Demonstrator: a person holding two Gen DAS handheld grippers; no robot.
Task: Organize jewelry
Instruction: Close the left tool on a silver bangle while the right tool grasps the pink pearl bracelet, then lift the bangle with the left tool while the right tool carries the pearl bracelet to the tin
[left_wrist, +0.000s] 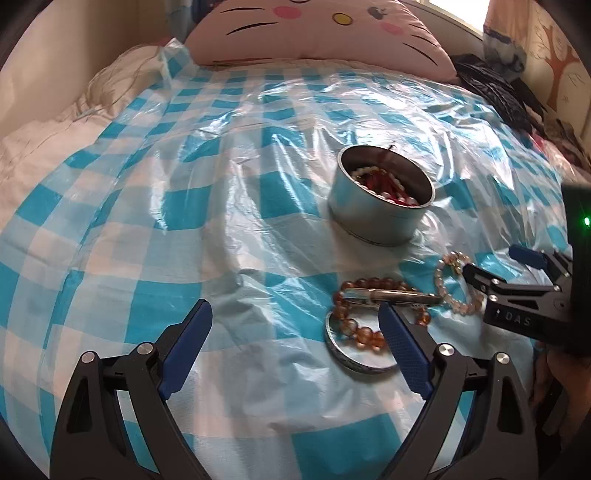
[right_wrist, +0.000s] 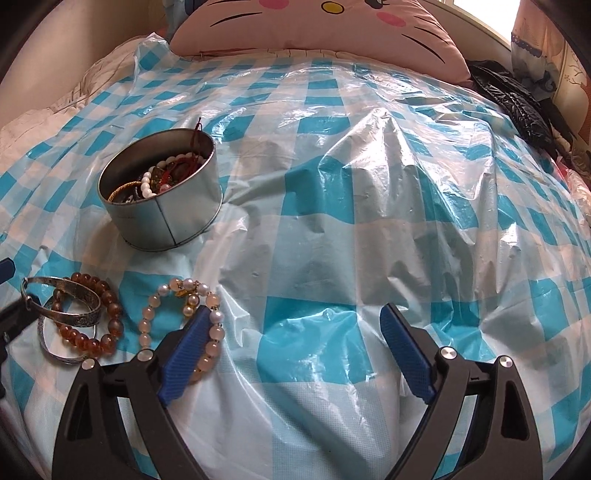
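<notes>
The right gripper (left_wrist: 491, 275) is showing the white letters "DAS" on its black side. No other words or numbers are showing anywhere.

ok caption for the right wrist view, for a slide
Open right gripper over checked sheet, beside pearl bracelet, amber bracelet, silver bangles and jewelry tin.

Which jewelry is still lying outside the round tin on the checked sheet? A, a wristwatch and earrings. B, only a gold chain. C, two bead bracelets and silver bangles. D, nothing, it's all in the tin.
C: an amber bead bracelet, a pale bead bracelet and silver bangles lie on the sheet near the tin.
</notes>
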